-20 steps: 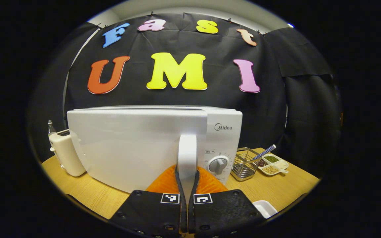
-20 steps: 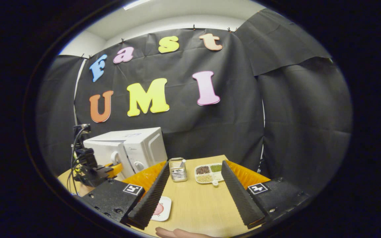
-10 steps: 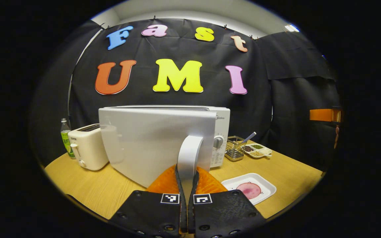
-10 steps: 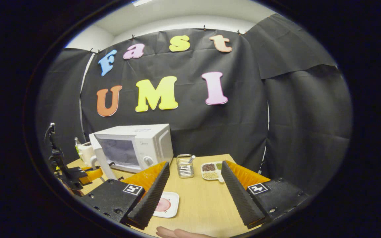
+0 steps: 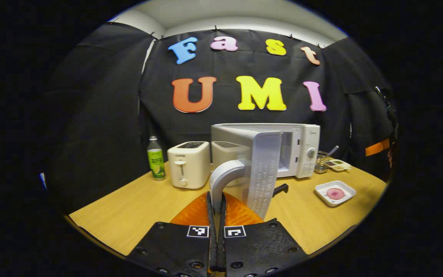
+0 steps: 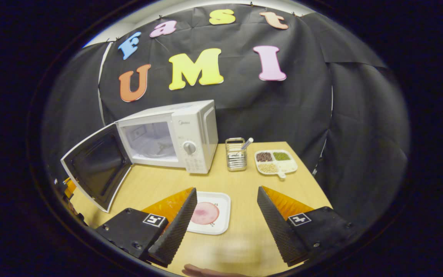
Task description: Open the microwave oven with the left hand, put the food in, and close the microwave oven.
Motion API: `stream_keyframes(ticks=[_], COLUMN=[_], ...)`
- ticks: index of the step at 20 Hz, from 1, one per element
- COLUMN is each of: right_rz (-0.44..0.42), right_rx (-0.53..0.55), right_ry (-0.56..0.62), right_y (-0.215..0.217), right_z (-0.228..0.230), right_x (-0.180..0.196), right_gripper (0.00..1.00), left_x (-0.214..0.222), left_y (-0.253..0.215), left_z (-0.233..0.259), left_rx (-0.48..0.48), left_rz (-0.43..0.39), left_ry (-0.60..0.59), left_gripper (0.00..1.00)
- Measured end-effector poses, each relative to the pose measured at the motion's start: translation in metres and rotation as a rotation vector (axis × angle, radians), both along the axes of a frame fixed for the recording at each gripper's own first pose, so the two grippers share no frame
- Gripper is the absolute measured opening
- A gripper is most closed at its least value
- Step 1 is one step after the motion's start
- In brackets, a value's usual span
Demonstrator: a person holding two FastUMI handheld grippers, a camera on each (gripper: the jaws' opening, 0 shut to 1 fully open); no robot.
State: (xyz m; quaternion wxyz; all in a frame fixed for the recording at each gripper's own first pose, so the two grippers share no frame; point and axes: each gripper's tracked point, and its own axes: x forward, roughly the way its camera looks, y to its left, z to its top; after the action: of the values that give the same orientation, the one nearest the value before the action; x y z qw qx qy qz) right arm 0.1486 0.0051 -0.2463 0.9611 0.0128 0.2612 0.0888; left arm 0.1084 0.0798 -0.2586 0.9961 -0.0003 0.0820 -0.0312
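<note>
Microwave oven's door handle [image 5: 221,179] sits pinched between the fingers of my left gripper [image 5: 216,204], both pressing on its white curved bar. Beyond it the door [image 5: 265,169] stands swung wide, edge-on to me, upright, its hinge side at the oven [image 5: 302,148], whose open cavity faces the table front. Left of the door stand a white toaster [image 5: 189,164] and a green-labelled bottle [image 5: 155,158].

My right gripper [image 6: 225,209] hangs spread apart above the wooden table [image 6: 240,181], touching nothing. Just beyond its left finger lies a white tray [image 6: 221,215] with a pink slice of food [image 6: 205,212], flat, near the table front. Farther back sit a wire basket [image 6: 236,154] and a divided dish of beans [image 6: 275,161], beside the oven.
</note>
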Motion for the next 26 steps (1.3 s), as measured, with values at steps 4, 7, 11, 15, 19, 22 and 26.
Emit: stream_keyframes(ticks=[4, 7, 11, 15, 19, 22, 26], right_rz=[0.015, 0.01, 0.025, 0.068, 0.067, 0.069, 0.131], right_rx=[-0.001, -0.017, -0.088, -0.136, -0.144, -0.061, 0.008], right_ry=[0.102, 0.146, 0.249, 0.391, 0.578, 0.742, 0.894], right_y=[0.016, 0.014, 0.009, 0.003, -0.009, -0.009, -0.004], right_z=[-0.023, -0.033, -0.06, -0.087, -0.122, -0.14, -0.151], right_x=[-0.004, -0.005, 0.011, 0.029, 0.043, 0.046, 0.049], right_gripper=[1.0, 1.0, 1.0, 0.99, 0.8, 0.64, 0.4], left_x=[0.005, -0.012, -0.032, -0.056, -0.07, -0.073, -0.072], left_y=[0.027, 0.045, 0.069, 0.057, 0.038, 0.024, 0.017], left_z=[0.0, 0.001, 0.023, 0.074, 0.119, 0.132, 0.134], left_rx=[-0.017, -0.067, -0.074, -0.043, 0.009, 0.012, 0.027], left_rz=[-0.074, -0.091, 0.007, 0.029, 0.033, 0.028, 0.034], left_ry=[0.0, 0.001, -0.012, -0.092, -0.166, -0.18, -0.173], left_gripper=[0.0, 0.79, 0.94, 0.94, 0.95, 0.94, 0.94])
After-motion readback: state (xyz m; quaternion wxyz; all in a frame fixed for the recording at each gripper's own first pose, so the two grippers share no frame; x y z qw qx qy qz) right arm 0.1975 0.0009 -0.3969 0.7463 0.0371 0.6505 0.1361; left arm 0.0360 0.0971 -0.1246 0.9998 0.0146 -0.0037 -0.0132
